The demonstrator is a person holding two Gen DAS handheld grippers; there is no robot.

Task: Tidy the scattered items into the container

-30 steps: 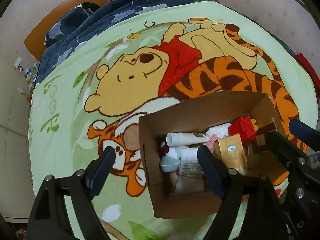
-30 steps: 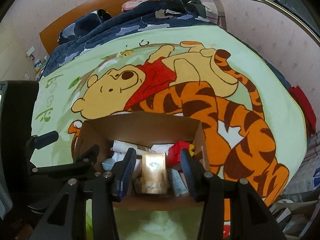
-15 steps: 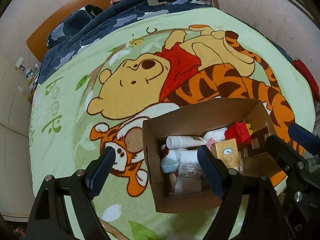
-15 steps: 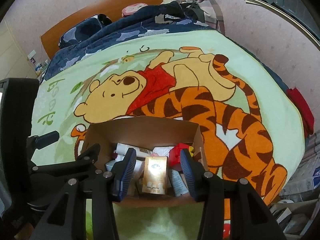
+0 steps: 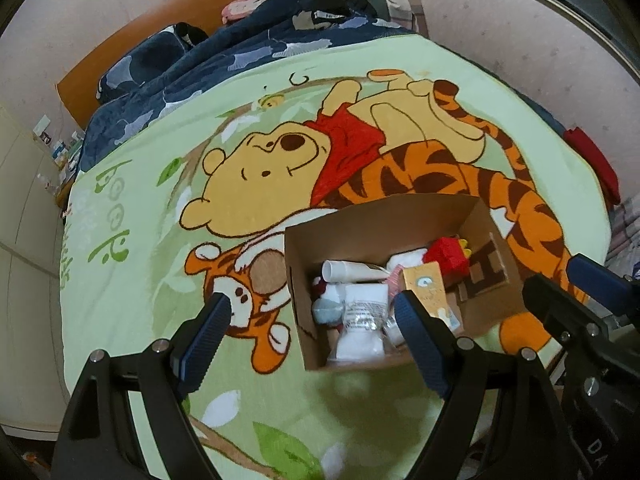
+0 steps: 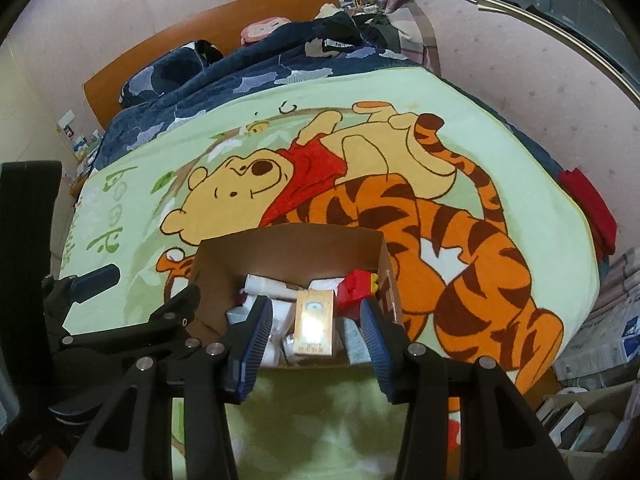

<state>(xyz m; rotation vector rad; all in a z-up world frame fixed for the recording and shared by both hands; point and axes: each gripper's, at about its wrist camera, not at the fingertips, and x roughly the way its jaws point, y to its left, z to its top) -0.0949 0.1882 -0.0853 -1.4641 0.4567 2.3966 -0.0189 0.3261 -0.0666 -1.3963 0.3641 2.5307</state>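
An open cardboard box sits on a green cartoon blanket. Inside lie a gold carton, a red toy, white tubes and a white packet. My left gripper is open and empty, above the box's near left corner. My right gripper is open and empty, its fingers either side of the gold carton and above the box. The right gripper also shows at the right edge of the left wrist view.
The blanket covers a bed with a dark blue quilt and a wooden headboard at the far end. A pink wall runs along the right side. Red cloth and stacked papers lie off the bed's right edge.
Both grippers have pulled back and up from the box, which now looks smaller and farther. The gold carton stays in the box. Both grippers stay open.
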